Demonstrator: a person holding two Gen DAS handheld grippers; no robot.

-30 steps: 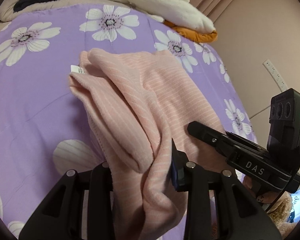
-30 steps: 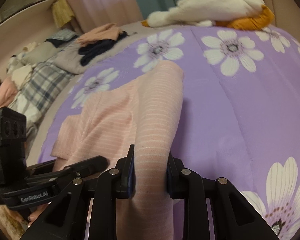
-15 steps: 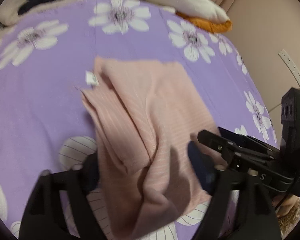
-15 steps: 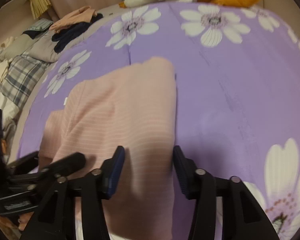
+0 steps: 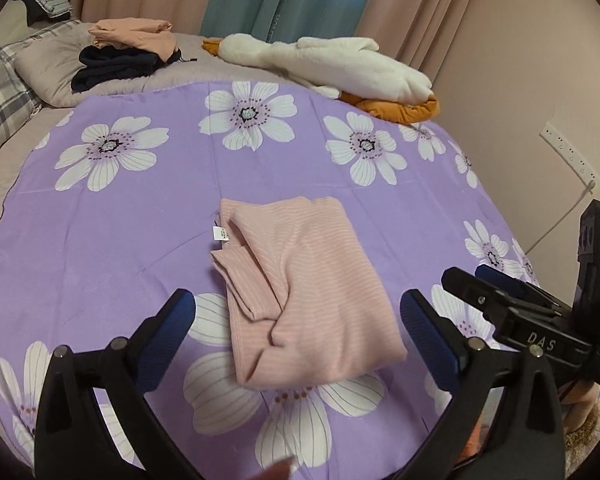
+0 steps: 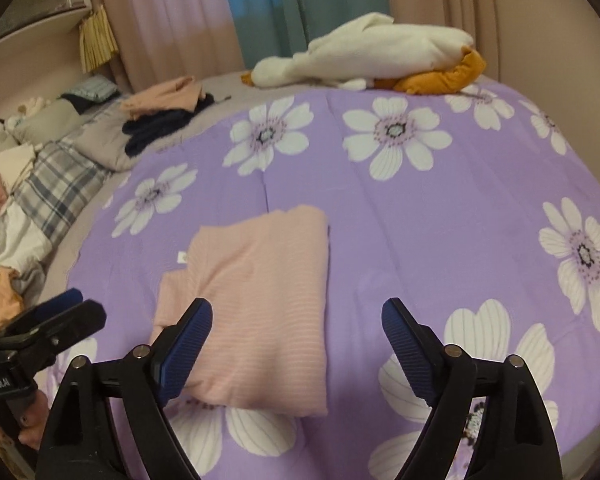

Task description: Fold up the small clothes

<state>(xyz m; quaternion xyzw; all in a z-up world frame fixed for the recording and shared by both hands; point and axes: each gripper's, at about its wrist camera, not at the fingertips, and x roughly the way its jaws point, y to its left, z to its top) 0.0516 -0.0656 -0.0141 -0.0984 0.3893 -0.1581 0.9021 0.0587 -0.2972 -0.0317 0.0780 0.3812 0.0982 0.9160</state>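
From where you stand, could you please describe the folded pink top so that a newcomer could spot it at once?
Start at the purple flowered sheet covering the bed. Near its middle lies the pink top, folded into a rough rectangle, just ahead of both open grippers. Unlike the peach clothes stacked at the bed's head, it lies alone, has fine pale stripes and shows a small white tag at its left edge.

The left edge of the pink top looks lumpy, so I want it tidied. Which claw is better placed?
Left, probably. The left claw is open and the bunched fold of the pink top lies between its fingers; the right claw faces the smooth side.
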